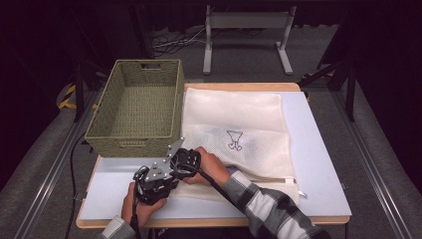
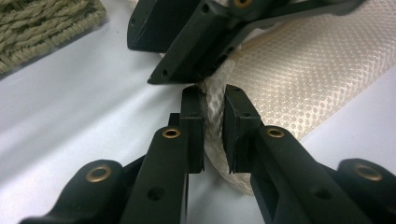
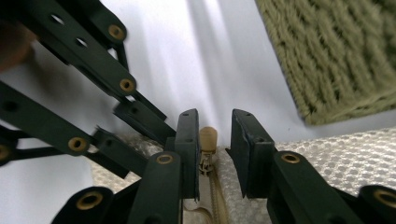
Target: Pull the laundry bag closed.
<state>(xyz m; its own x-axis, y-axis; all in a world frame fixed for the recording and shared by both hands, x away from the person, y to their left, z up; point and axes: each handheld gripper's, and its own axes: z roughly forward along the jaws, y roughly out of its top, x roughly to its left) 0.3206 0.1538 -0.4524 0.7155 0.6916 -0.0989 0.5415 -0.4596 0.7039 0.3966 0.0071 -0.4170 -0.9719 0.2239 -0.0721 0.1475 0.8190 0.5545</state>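
A cream mesh laundry bag (image 1: 234, 119) with a small dark drawing lies flat on the white table (image 1: 318, 164). Both grippers meet at its near left corner. My left gripper (image 2: 215, 98) is shut on a bunched fold of the mesh (image 2: 308, 70) at that corner. My right gripper (image 3: 214, 116) stands open over the bag's zipper end. The beige zipper pull (image 3: 208, 136) sits between its jaws, close to the left one, with the zipper running down toward the camera. In the high view the left gripper (image 1: 154, 183) is nearest me and the right gripper (image 1: 185, 160) just beyond it.
An empty olive woven basket (image 1: 132, 142) stands on the table's far left, right beside the bag and close to both grippers. A metal stand (image 1: 246, 22) and cables lie on the floor beyond the table.
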